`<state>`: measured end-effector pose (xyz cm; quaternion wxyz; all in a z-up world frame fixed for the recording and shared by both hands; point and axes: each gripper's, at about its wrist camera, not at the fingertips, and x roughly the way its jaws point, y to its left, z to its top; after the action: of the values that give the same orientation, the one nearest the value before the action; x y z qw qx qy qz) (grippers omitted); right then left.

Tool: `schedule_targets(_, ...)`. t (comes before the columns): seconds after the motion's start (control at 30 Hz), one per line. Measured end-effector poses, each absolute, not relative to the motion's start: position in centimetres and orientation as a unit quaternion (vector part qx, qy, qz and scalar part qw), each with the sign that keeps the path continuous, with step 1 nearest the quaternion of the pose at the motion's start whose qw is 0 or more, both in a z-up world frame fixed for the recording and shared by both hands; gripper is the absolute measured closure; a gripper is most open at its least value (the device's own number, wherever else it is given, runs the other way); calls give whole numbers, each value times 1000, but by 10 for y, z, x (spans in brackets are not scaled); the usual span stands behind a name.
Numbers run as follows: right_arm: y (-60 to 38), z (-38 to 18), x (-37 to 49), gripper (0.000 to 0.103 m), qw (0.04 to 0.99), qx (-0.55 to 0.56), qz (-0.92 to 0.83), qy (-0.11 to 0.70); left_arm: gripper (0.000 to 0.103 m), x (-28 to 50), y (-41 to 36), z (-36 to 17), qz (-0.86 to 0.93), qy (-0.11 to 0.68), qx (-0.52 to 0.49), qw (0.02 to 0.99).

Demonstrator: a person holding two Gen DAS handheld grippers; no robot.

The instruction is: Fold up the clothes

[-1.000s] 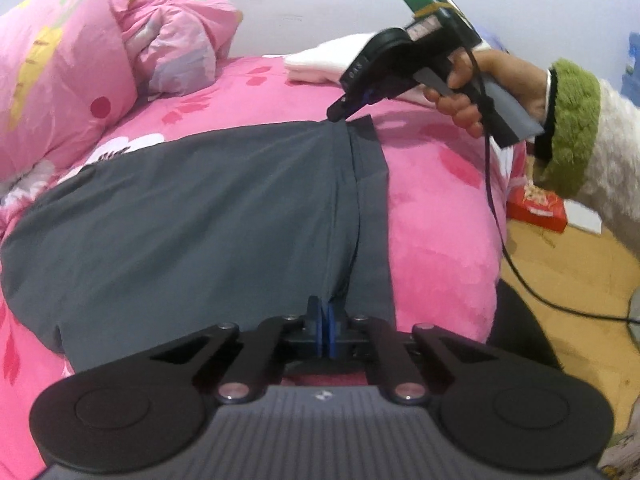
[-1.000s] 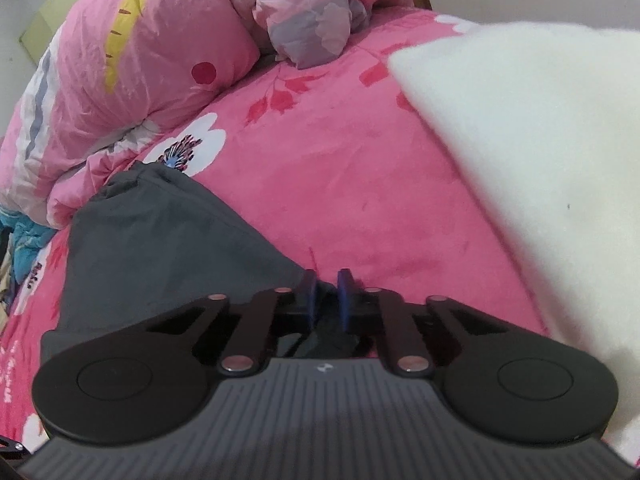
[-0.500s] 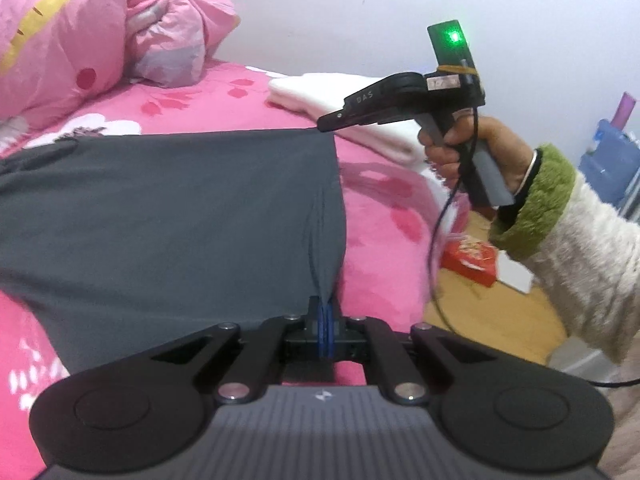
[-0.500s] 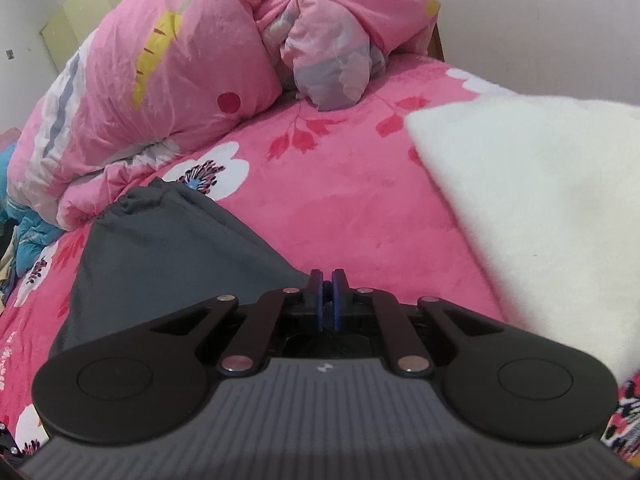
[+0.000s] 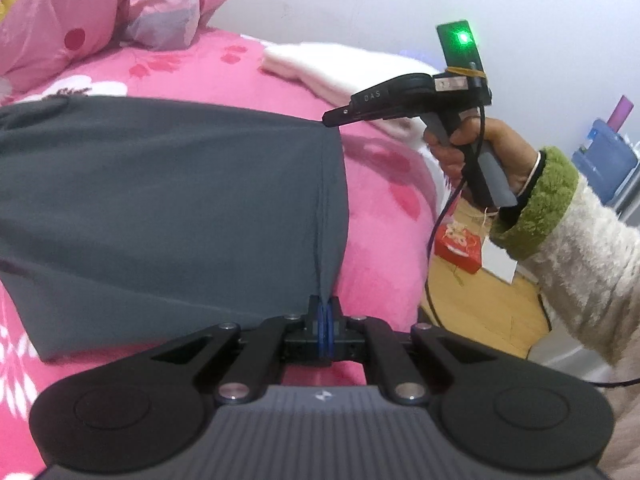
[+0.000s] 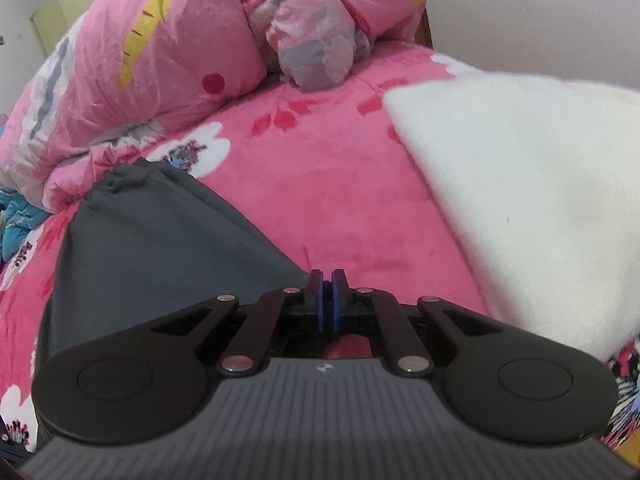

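Your left gripper [image 5: 325,312] has its jaws pinched tight on the near corner of the dark grey garment [image 5: 168,200], which lies stretched across the pink floral bedspread [image 5: 384,200] with its right edge lifted into a taut line. Your right gripper [image 6: 328,300] has its jaws nearly closed with only a thin slit between the pads; the left view puts its tip at the garment's far corner, but whether it actually holds cloth you cannot tell from either view. The grey fabric runs back toward the pink quilt [image 6: 152,64], and a white fleece item [image 6: 520,184] lies just beside it on the bed. This looks like a fold with both corners of one edge raised. Next, carry that edge level across the garment, keeping both corners even.
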<state>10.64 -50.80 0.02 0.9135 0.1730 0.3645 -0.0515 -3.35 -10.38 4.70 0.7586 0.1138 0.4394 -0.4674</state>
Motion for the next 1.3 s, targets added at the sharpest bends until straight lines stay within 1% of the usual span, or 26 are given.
schedule_targets(0.13,-501,-18,109,100,912,138,-67,381,99,-41,-109,35,-470,428,128,762)
schedule_targets(0.23,-488,-19,109,99,919,86,-78,377,91,-51,-101,37,-471,424,117,765)
schedule_targets(0.3,-476,-17,110,98,923,28,-97,372,71,-58,-96,39,-471,421,109,767)
schedule_targets(0.37,-468,-14,106,94,924,-16,-114,365,59,-64,-90,40,-472,419,102,769)
schedule_targets(0.4,-465,-11,104,94,924,-35,-122,361,55,-67,-87,41,-472,417,98,770)
schedule_targets(0.47,-465,-2,97,94,927,-32,-132,350,52,-74,-82,43,-473,415,91,772)
schedule_targets(0.6,-456,20,83,94,939,-23,-128,317,52,-84,-67,49,-465,406,76,783)
schedule_targets(0.73,-431,31,77,94,951,-17,-82,299,52,-70,-42,55,-427,405,51,807)
schedule_targets(0.83,-426,18,83,94,945,-7,-63,321,52,-55,-16,54,-393,424,12,816)
schedule_targets(0.93,-447,-11,90,94,924,15,-82,373,52,-39,13,49,-355,439,-36,824)
schedule_targets(1.03,-470,-22,83,94,915,43,-115,383,52,-22,38,48,-326,442,-79,832)
schedule_targets(1.17,-470,5,75,93,917,41,-151,366,52,3,61,49,-296,438,-126,840)
schedule_targets(1.23,-449,25,91,93,927,33,-120,354,52,18,68,43,-284,442,-148,838)
schedule_targets(1.3,-428,44,108,92,935,26,-88,341,55,32,75,37,-273,447,-169,835)
